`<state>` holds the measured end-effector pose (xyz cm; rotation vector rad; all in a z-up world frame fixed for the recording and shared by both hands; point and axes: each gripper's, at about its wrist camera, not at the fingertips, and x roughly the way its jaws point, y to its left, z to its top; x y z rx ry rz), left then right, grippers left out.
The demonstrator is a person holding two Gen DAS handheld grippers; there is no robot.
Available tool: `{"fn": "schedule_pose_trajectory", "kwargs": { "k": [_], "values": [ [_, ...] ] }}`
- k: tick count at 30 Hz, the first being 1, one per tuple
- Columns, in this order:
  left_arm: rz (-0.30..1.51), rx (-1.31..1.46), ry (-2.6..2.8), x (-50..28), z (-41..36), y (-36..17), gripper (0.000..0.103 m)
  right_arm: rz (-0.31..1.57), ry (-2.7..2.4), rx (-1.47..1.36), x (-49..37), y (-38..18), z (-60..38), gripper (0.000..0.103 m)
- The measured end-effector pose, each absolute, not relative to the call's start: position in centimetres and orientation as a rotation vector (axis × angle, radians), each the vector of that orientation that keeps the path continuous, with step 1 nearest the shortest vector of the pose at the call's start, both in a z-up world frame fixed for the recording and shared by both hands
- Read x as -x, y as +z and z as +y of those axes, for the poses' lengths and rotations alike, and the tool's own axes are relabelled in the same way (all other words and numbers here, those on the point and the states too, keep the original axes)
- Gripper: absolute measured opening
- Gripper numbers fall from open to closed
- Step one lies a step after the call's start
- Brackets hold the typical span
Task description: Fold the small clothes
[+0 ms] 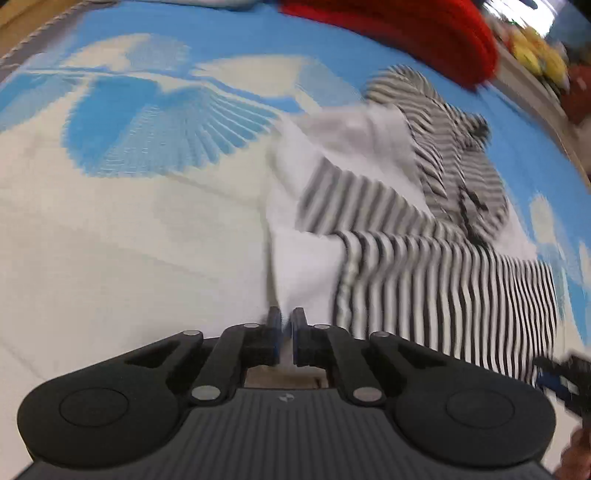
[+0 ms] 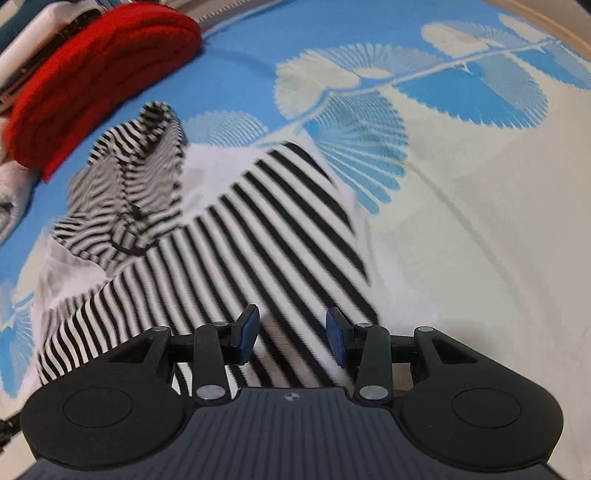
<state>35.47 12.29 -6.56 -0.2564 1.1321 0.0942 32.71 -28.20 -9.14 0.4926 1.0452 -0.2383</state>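
Note:
A small black-and-white striped garment (image 1: 424,258) with white panels lies crumpled on a blue and cream patterned bedsheet (image 1: 129,221). My left gripper (image 1: 286,317) is shut on the garment's white near edge. In the right wrist view the same garment (image 2: 240,240) spreads out in front. My right gripper (image 2: 291,321) is open, its blue-padded fingers (image 2: 247,328) spread just above the striped cloth near its lower hem. The right gripper's tip shows at the right edge of the left wrist view (image 1: 557,376).
A folded red garment (image 2: 92,74) lies beyond the striped one, also in the left wrist view (image 1: 424,33). White and other clothes (image 2: 11,192) sit at the far left. Yellow and red items (image 1: 543,59) lie past the bed edge. Bare sheet (image 2: 480,240) stretches to the right.

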Motion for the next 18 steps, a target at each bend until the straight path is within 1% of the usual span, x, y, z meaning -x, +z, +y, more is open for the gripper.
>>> {"fn": "schedule_pose_trajectory", "kwargs": {
  "k": [1, 3, 4, 6, 9, 10, 12, 13, 14, 15, 16, 17, 18],
  "values": [
    [1.096, 0.240, 0.109, -35.2, 12.0, -5.9, 0.006, 1.060, -0.251, -0.492, -32.7, -9.5, -28.4, 0.042],
    [1.007, 0.234, 0.101, -34.7, 11.5, -4.6, 0.015, 1.078, -0.271, -0.490, -32.7, -9.9, -28.6, 0.041],
    [0.990, 0.231, 0.073, -34.7, 11.2, -4.4, 0.018, 1.080, -0.280, -0.486, -32.7, -10.0, -28.8, 0.041],
    [1.033, 0.232, 0.031, -35.3, 10.6, -5.4, 0.019, 1.076, -0.293, -0.479, -32.6, -9.9, -28.9, 0.038],
    [1.194, 0.305, 0.029, -36.1, 11.2, -8.9, 0.021, 1.077, -0.311, -0.467, -32.6, -10.0, -29.1, 0.036],
    [1.204, 0.314, 0.041, -36.1, 11.2, -9.5, 0.021, 1.078, -0.312, -0.466, -32.6, -10.1, -29.1, 0.036],
    [1.163, 0.282, 0.052, -36.1, 11.0, -8.6, 0.021, 1.075, -0.318, -0.455, -32.6, -9.9, -29.1, 0.036],
    [1.126, 0.266, 0.041, -36.1, 10.7, -7.9, 0.026, 1.068, -0.326, -0.450, -32.6, -9.8, -29.1, 0.037],
    [1.091, 0.252, 0.024, -36.0, 10.4, -7.3, 0.036, 1.049, -0.338, -0.448, -32.5, -9.5, -29.1, 0.039],
    [1.087, 0.242, 0.015, -36.1, 10.3, -7.5, 0.042, 1.028, -0.339, -0.444, -32.5, -9.1, -29.0, 0.039],
    [1.120, 0.241, 0.016, -36.3, 10.2, -8.2, 0.046, 1.014, -0.325, -0.431, -32.5, -8.9, -28.9, 0.041],
    [1.165, 0.263, 0.025, -36.5, 10.4, -9.2, 0.045, 1.012, -0.297, -0.424, -32.7, -8.8, -28.7, 0.044],
    [1.194, 0.298, 0.039, -36.6, 10.8, -10.0, 0.045, 1.029, -0.270, -0.441, -32.9, -9.1, -28.7, 0.045]
  ]
}}
